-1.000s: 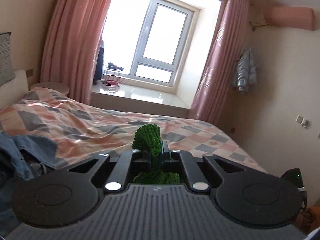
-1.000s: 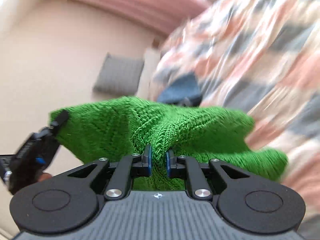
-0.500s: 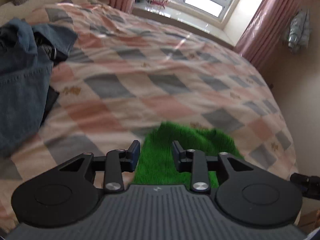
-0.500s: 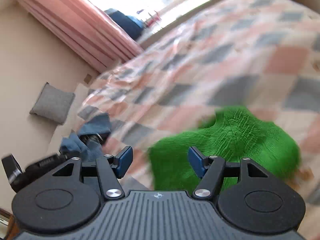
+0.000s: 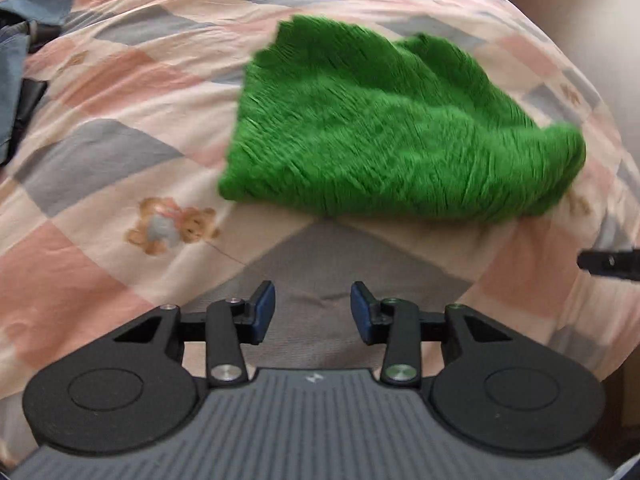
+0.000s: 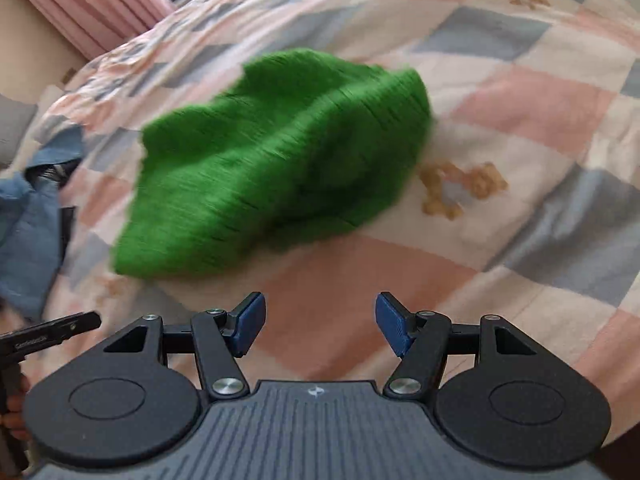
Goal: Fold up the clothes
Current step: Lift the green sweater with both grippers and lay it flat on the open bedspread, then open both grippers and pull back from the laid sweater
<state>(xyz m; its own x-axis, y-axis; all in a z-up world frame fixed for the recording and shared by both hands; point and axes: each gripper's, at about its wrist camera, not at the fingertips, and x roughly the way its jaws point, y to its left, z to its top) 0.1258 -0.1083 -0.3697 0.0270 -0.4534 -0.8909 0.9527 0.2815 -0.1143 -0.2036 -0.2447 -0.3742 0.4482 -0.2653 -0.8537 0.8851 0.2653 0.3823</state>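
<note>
Fingers first: our left gripper (image 5: pixel 312 312) is opening with nothing between its pads, and our right gripper (image 6: pixel 320 322) stands wide, also empty. A second ago both pinched the sweater (image 5: pixel 392 128); now it lies rumpled on the bed (image 5: pixel 120 80) at twelve o'clock. Jeans (image 6: pixel 24 216) sit at nine. We judge folding still lies ahead.

A rumpled green knit garment (image 6: pixel 276 164) lies blurred on a bed's pink, grey and white checked quilt (image 6: pixel 532 100), beyond the right tool (image 6: pixel 320 326), whose blue pads (image 6: pixel 394 328) stand apart with nothing between them. Blue denim clothing (image 6: pixel 28 220) sits far left; pink curtains (image 6: pixel 92 4) hang behind.
</note>
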